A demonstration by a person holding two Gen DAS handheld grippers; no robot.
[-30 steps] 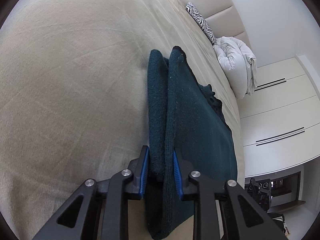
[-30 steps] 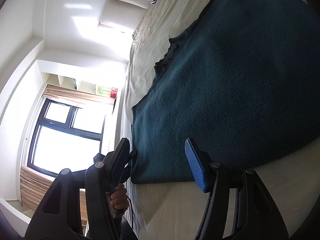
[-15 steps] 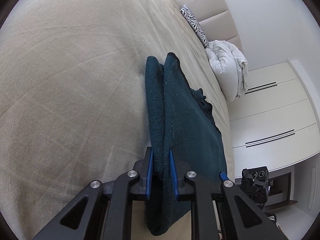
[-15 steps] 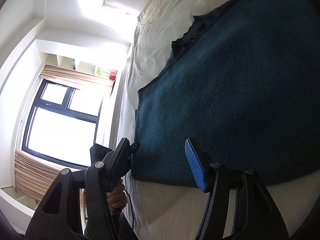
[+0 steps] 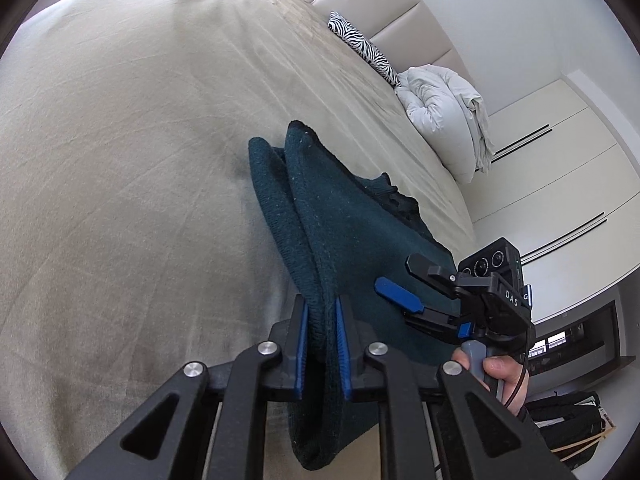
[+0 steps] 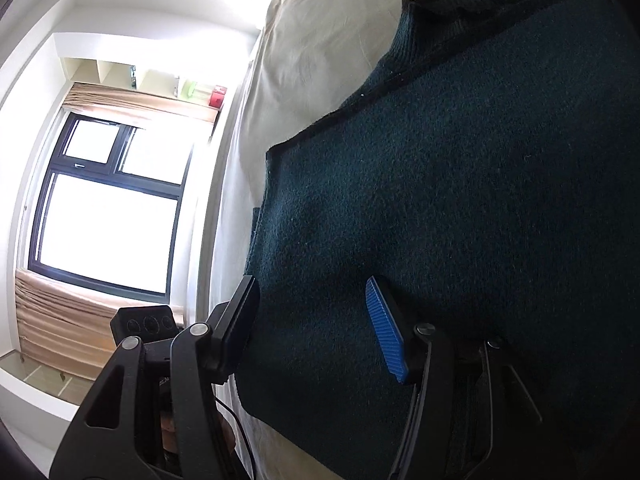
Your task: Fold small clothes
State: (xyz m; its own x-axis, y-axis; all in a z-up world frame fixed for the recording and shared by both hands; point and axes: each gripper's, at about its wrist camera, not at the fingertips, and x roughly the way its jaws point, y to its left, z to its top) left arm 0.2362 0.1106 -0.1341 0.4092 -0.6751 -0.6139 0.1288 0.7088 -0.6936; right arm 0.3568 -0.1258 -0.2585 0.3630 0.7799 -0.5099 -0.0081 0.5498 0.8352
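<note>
Closest, the left hand-held gripper (image 5: 321, 344) has its blue pads pinched on a raised fold of the dark teal knitted garment (image 5: 352, 248), its jaws closing onto the doubled cloth that stands up between them. The garment lies near the bed's front edge, spreading away across the beige bed sheet (image 5: 132, 128). Just beside it, the right hand-held gripper (image 6: 316, 320) hovers about half open over the garment's near corner, jaws closing, one finger at the cloth's side edge and the blue pad above the cloth, not pressing it. Farther off, a crumpled white duvet (image 5: 444, 120) and a zebra-striped pillow (image 5: 362, 50) rest by the padded cream headboard (image 5: 400, 12).
</note>
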